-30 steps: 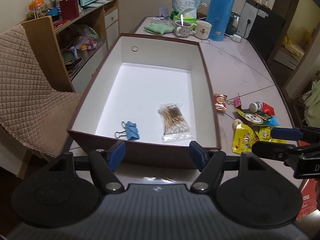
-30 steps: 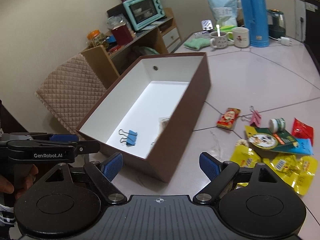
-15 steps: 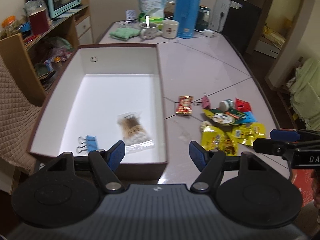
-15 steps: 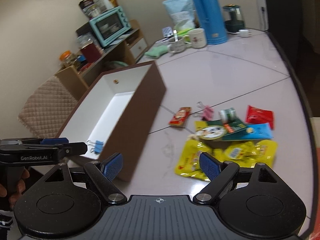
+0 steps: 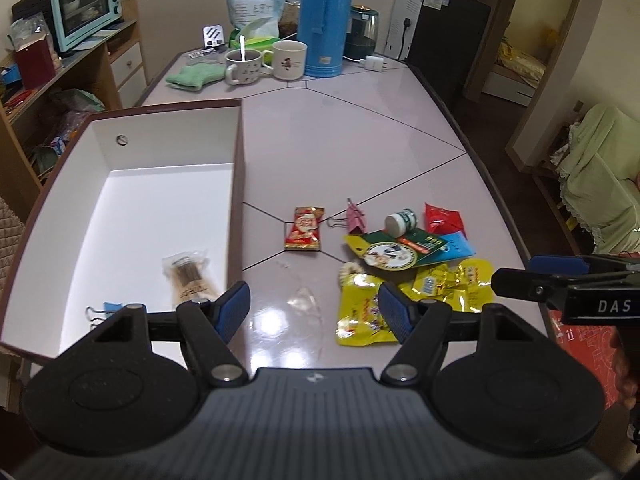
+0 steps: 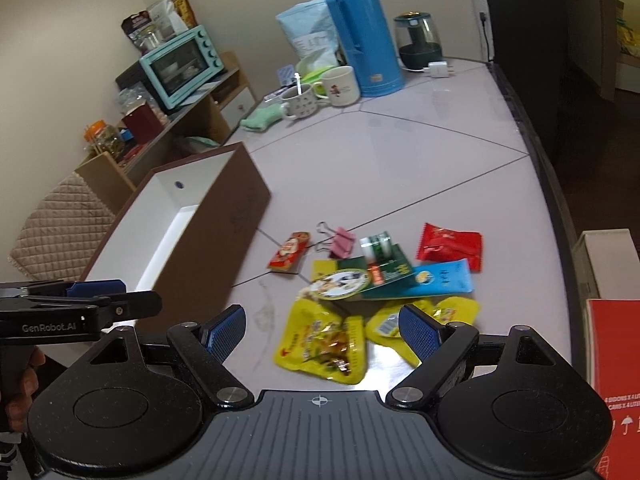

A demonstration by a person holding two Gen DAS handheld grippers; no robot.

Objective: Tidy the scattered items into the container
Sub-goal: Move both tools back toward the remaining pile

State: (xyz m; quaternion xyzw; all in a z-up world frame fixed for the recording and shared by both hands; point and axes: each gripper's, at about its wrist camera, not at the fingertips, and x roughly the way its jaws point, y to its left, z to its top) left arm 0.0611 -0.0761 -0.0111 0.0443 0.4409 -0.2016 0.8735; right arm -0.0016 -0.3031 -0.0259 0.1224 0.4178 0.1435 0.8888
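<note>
Both tongs, left [image 5: 314,306] and right [image 6: 322,326], gape wide and empty above the table [image 5: 340,148]; snack packets [image 6: 320,344] lie beside the brown box [image 5: 240,184].

Both wrist views face forward over table [image 5: 360,152] — sharing snack packets [image 6: 320,340]

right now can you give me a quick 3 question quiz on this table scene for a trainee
1. True or false: the blue clip already lies inside the box.
2. Which thing lies nearest the box's outer wall? A) red sachet B) pink clip C) white bottle
3. Fill in: the left gripper and the right gripper are both ____, holding nothing.

Key
1. True; it lies by the bag of cotton swabs.
2. A
3. open
</note>
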